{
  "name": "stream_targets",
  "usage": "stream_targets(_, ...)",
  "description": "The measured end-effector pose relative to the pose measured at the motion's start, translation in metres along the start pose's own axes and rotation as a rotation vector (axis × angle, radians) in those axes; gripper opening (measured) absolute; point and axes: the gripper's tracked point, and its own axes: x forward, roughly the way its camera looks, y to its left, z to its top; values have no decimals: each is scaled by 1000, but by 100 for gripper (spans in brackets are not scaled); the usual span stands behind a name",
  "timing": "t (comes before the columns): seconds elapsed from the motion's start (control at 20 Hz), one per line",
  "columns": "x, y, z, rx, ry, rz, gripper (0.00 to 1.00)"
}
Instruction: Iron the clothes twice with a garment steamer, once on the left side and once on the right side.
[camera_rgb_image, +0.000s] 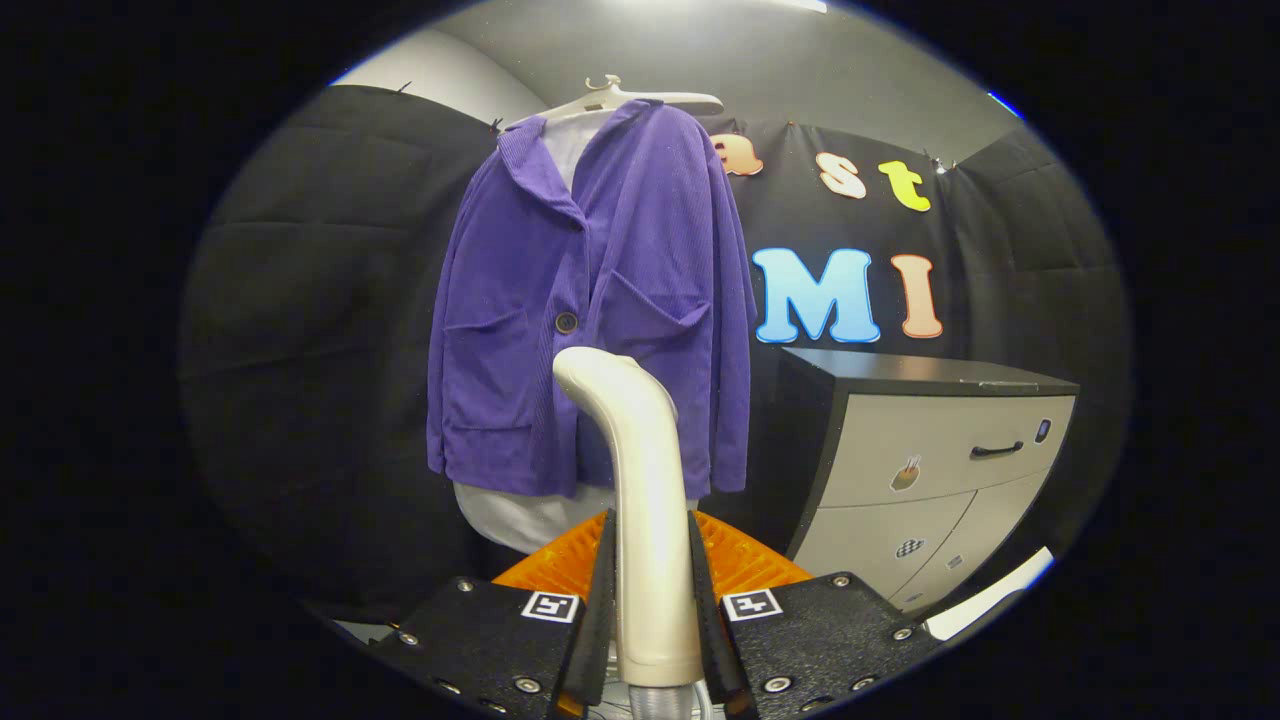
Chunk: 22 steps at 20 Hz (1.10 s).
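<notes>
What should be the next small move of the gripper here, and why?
Probably ease forward toward the purple jacket. The gripper is shut on the steamer handle, whose head sits just short of the jacket's lower front, near the middle, not yet on either side.

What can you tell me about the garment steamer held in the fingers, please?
The garment steamer is a smooth, glossy cream wand, apparently plastic, standing upright between the fingers, which press on its handle from both sides. Its top bends forward toward the purple jacket hanging just beyond; whether they touch is unclear. A ribbed grey hose leaves its base.
</notes>
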Motion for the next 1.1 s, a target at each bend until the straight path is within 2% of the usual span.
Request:
stream_targets(0.25, -10, 17, 74, 43, -152, 66, 38)
stream_targets(0.75, 21, 52, 225, 107, -363, 88, 37)
stream_targets(1.1, 37, 97, 307, 54, -480, 136, 37)
